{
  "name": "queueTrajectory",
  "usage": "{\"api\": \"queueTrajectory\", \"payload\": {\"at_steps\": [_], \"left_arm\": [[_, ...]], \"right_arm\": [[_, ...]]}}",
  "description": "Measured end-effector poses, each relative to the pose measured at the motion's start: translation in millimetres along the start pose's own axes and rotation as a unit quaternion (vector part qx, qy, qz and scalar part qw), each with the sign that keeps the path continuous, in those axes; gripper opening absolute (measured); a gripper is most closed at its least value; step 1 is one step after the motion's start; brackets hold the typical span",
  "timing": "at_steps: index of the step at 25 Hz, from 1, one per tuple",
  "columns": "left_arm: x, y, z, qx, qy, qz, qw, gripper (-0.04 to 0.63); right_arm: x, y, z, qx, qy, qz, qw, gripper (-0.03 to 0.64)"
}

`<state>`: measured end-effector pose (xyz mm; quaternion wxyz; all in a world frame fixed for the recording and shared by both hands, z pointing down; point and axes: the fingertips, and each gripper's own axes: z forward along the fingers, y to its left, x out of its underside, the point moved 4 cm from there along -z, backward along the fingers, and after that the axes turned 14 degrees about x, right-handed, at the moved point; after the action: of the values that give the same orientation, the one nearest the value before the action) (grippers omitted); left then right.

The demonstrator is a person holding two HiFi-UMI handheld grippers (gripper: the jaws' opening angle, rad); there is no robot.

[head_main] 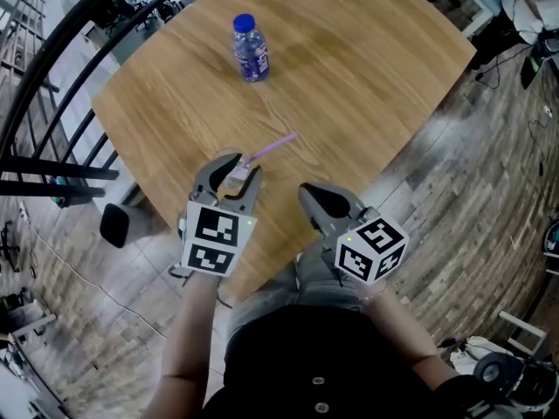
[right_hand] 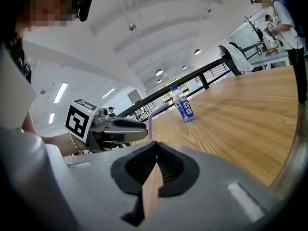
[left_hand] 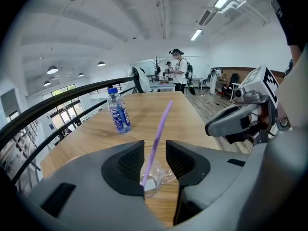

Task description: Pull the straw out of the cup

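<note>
Left gripper (left_hand: pixel 155 151): jaws are held apart, and no pad is seen pressing on anything. A clear cup (left_hand: pixel 157 180) is seen standing on the wooden table (head_main: pixel 367 77), low in the gap between the jaws. The purple straw (left_hand: pixel 161 127) is not yet pulled out. Its lower end is seated in the cup, and its shaft is run up through the gap, tilted away from the person toward the table centre. Contact between straw and pads cannot be told.

Right gripper (right_hand: pixel 155 145): jaws are closed together and nothing is held. It is kept just beside the left gripper, at the near table edge.

A water bottle (head_main: pixel 251 49) with a blue cap is stood upright further out on the table, well apart from the cup.
</note>
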<state>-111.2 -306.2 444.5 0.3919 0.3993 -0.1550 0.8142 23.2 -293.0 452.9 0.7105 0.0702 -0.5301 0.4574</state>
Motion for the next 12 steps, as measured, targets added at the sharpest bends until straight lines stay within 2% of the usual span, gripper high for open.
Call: {"api": "queueTrajectory", "payload": {"at_steps": [5, 12], "left_arm": [[11.6, 4.6, 11.2, 0.004, 0.034, 0.005, 0.9994, 0.147], [11.4, 10.2, 21.6, 0.005, 0.061, 0.047, 0.997, 0.095]], "right_arm": [[3.4, -1.9, 2.9, 0.003, 0.005, 0.001, 1.0, -0.002], [4.3, -6.9, 5.5, 0.011, 0.012, 0.005, 1.0, -0.002]]}}
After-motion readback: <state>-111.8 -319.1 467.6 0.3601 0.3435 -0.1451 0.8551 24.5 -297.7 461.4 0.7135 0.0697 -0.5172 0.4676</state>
